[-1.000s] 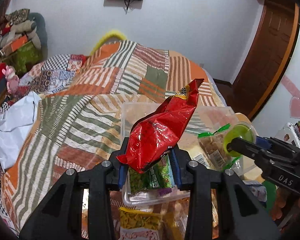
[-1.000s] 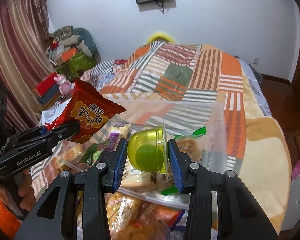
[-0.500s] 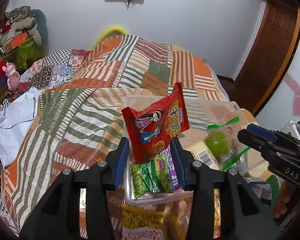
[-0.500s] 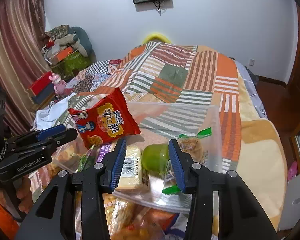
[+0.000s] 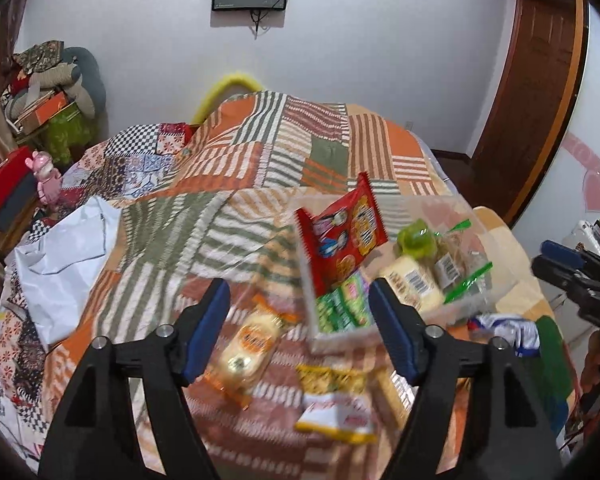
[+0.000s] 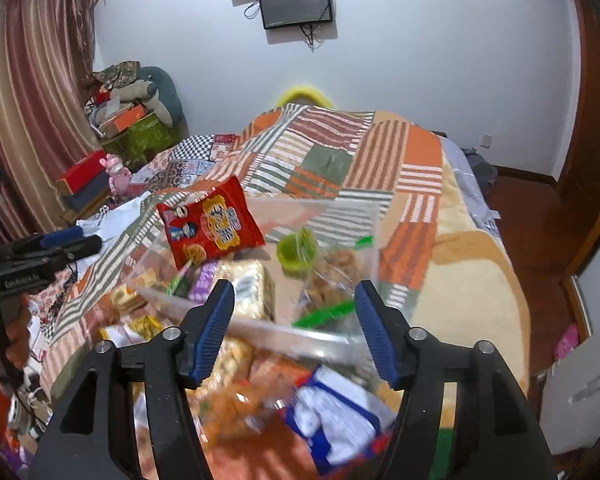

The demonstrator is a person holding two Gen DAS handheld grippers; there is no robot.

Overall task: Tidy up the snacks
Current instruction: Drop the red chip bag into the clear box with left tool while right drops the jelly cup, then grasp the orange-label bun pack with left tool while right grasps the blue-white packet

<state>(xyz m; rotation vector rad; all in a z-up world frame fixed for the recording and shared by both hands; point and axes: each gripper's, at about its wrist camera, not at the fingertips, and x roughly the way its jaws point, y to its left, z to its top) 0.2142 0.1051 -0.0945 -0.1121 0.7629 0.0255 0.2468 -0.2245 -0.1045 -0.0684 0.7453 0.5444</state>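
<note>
Leaning upright in the clear bin [image 5: 448,312], red packet [image 5: 342,238], long axis tilted.

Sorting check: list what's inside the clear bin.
In the bin: red bag on top, green cup, yellow pack, green packet, tied bag. Anything beneath them is covered.

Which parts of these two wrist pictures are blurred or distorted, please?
Left wrist view: the loose snack packets near the hand-held gripper are motion-smeared, the red packet sharper; the door frame bows with fisheye. Right wrist view: the clear box rim and blue-white packet are streaked; the curtain curves.
</note>
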